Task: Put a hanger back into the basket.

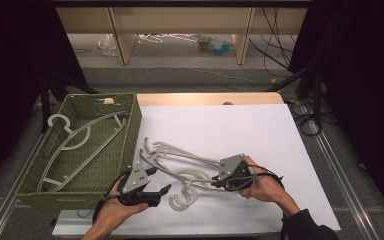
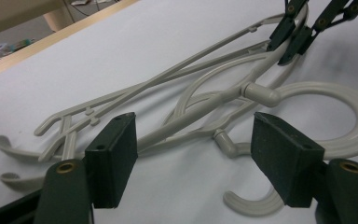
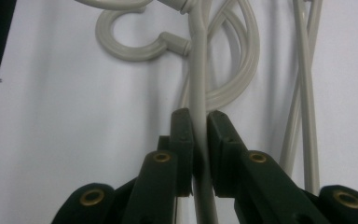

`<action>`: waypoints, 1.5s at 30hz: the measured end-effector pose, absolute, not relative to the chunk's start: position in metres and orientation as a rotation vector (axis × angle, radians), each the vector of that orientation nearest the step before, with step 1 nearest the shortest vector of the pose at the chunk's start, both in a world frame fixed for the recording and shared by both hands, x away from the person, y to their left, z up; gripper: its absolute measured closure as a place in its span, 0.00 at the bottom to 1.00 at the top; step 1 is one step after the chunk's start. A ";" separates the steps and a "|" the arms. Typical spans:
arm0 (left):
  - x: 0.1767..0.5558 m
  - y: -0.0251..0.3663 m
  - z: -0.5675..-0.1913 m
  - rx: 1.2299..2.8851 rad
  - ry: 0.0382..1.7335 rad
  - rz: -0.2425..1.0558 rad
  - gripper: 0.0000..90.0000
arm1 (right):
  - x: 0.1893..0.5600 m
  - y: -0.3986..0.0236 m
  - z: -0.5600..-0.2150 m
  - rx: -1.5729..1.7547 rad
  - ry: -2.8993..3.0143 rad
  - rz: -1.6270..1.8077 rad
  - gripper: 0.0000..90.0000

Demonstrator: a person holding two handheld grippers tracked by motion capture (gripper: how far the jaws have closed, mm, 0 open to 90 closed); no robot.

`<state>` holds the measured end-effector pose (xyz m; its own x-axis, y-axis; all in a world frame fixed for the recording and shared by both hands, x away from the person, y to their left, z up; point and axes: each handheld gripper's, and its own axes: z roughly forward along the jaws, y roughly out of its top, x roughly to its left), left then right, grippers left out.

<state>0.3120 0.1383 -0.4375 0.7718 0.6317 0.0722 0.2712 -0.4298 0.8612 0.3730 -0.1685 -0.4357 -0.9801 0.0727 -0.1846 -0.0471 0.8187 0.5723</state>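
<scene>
- The table (image 1: pixel 260 125), covered with a white sheet, lies under both grippers and carries everything here.
- The green woven basket (image 1: pixel 130 130) stands on the left part of the table, just beside the left gripper on its far side; one pale hanger (image 1: pixel 75 142) lies inside it.
- A small heap of pale hangers (image 1: pixel 180 162) lies on the sheet between the two grippers (their hooks point toward the person, and the bars cross over each other, so I cannot count them surely).
- The left gripper (image 2: pixel 193 163) is released: its two dark pads (image 2: pixel 114 156) stand wide apart, with hanger bars and a hook (image 2: pixel 254 203) seen in the gap, but the pads touch none of them.
- The right gripper (image 3: pixel 200 140) is clenched on the bar of one hanger (image 3: pixel 198 79); this bar runs straight between its pads (image 3: pixel 182 140), which press it from both sides. The other hangers lie beside its fingers and beyond them.
</scene>
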 end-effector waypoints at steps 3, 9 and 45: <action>0.318 0.131 -0.438 2.102 0.620 0.517 0.36 | 0.372 -0.170 -0.432 0.017 2.802 0.897 0.91; 0.329 0.119 -0.441 2.160 0.561 0.533 0.40 | 0.368 -0.174 -0.425 -0.032 2.814 0.907 0.91; 0.331 0.094 -0.442 2.307 0.269 0.501 0.75 | 0.364 -0.182 -0.418 -0.060 2.800 0.984 0.87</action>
<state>0.3307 0.0940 -0.4417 0.9012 0.3356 0.2741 0.0430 -0.6988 0.7140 0.3644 -0.1823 -0.4184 -0.9842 0.0192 -0.1758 -0.0950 0.7810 0.6173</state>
